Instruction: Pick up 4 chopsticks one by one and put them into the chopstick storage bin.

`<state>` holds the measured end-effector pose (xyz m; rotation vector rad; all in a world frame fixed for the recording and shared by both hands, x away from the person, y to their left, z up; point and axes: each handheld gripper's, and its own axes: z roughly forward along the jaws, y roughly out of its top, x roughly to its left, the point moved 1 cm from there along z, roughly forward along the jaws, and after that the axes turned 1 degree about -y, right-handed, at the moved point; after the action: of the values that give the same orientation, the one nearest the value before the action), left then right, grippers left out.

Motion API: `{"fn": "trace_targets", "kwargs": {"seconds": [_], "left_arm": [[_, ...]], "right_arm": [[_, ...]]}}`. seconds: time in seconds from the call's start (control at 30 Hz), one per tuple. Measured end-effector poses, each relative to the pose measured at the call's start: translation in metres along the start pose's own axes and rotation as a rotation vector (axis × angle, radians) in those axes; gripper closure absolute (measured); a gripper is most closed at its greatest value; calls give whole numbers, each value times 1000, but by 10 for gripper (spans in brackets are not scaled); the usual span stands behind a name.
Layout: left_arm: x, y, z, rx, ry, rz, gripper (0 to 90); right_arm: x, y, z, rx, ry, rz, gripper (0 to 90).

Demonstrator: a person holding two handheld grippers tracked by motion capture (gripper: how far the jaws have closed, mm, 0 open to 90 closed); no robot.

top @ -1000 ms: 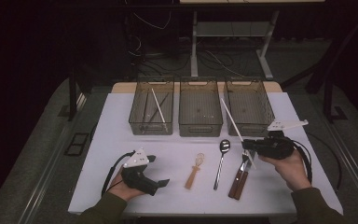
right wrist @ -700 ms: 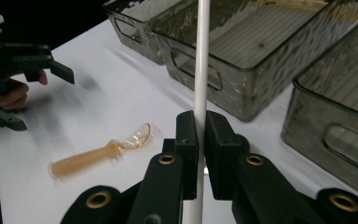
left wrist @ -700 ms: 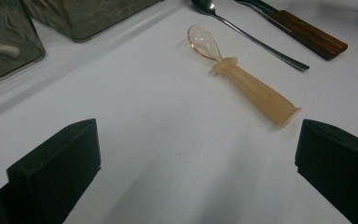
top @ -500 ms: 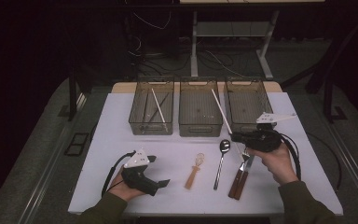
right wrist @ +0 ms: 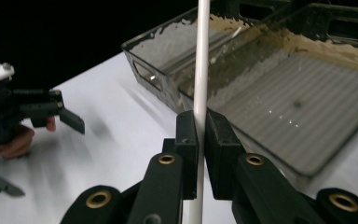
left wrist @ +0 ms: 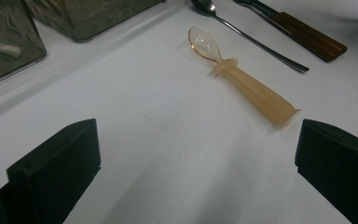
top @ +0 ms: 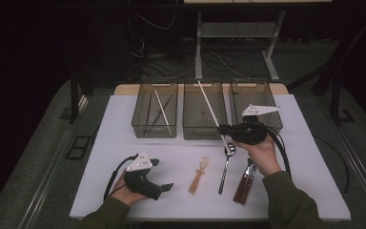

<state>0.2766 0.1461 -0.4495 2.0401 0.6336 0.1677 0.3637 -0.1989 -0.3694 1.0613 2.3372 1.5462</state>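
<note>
In my right gripper view the white stick [right wrist: 201, 56] runs off the top edge and its lower end drops behind the gripper's linkage at the bottom, so I see neither tip. The table surface [right wrist: 98, 140] there is smeared by motion blur. In my left gripper view the metal spoon [left wrist: 242, 32] loses its bowl to the top edge, and the brown-handled utensils [left wrist: 303, 35] are cut off the same way. From the high view I can't tell what those brown-handled pieces [top: 244, 183] are, since my right hand [top: 263, 155] covers their upper ends.
</note>
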Motion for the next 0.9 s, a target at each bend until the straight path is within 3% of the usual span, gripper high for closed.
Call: {"fn": "trace_targets", "kwargs": {"seconds": [0.63, 0.9], "left_arm": [[1, 1, 0, 4, 6, 10, 0], [1, 1, 0, 2, 7, 5, 0]], "right_arm": [[9, 56, 63, -69, -9, 21, 844], [16, 77, 100, -55, -10, 14, 844]]}}
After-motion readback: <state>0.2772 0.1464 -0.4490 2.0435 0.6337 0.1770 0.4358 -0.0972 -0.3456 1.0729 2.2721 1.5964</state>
